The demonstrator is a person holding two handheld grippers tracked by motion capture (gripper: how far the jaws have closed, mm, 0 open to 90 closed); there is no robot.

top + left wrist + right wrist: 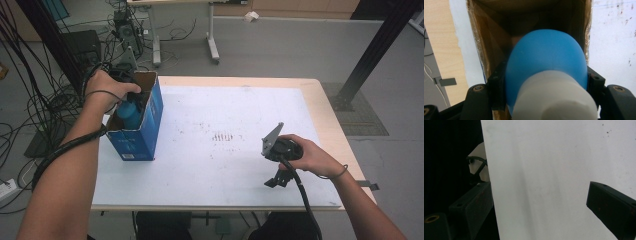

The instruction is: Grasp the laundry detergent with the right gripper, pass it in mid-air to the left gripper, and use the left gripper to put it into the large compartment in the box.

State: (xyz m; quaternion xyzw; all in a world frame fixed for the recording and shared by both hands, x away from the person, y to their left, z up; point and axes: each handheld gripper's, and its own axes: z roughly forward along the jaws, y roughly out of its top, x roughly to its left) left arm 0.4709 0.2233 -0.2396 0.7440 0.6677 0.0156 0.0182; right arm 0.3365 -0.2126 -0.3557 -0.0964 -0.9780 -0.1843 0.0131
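A blue cardboard box [141, 134] stands open-topped at the left edge of the white mat [225, 165]. My left gripper [131, 106] points down into the box's mouth, shut on a blue bottle [129, 115]. In the left gripper view the blue bottle [546, 55] with its white cap [554, 100] sits between the two pads, its far end inside the box's brown interior [496, 37]. My right gripper [277, 181] rests low over the mat near the table's front right. Its jaws stand wide apart over bare white mat [539, 170], and the gripper [539, 197] holds nothing.
The wooden table [327, 115] shows around the mat at the right and back. Beyond the left edge, tangled cables [35, 105] and black equipment lie on the floor. A black post [375, 50] rises at the back right, and a desk frame [212, 45] stands behind.
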